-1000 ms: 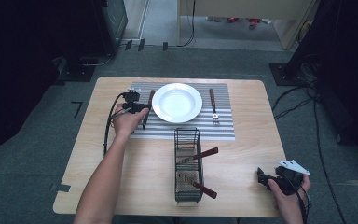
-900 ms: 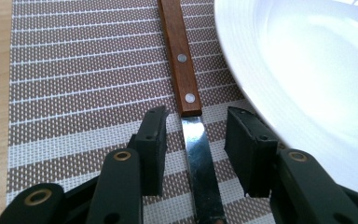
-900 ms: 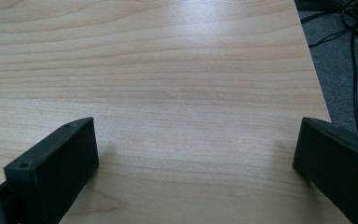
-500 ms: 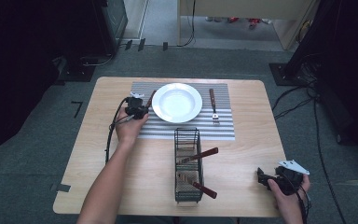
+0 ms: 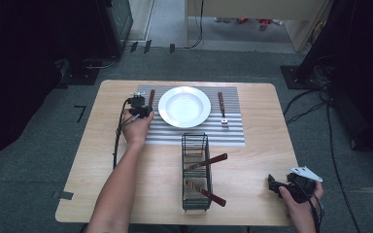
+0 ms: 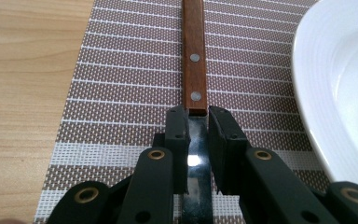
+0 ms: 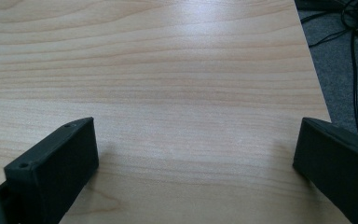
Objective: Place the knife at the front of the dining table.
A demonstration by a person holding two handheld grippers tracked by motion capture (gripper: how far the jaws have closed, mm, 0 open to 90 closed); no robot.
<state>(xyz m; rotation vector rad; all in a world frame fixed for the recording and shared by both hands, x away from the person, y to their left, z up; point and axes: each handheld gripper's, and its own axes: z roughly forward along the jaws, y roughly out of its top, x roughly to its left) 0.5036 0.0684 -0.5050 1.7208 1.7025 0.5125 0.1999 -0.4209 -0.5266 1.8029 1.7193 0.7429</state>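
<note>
The left gripper point(image 6: 198, 122) rests low on the brown-and-white striped woven placemat point(image 6: 121, 93), its jaws pinching the shiny steel blade of a wooden-handled table knife point(image 6: 194, 60) just below the riveted handle. The knife lies flat beside the round white ceramic plate point(image 6: 340, 84) (close, apparently not touching). Near the table's right front corner, the right gripper point(image 7: 196, 158) hovers over the bare light-wood table point(image 7: 168, 70), jaws spread wide and empty.
</note>
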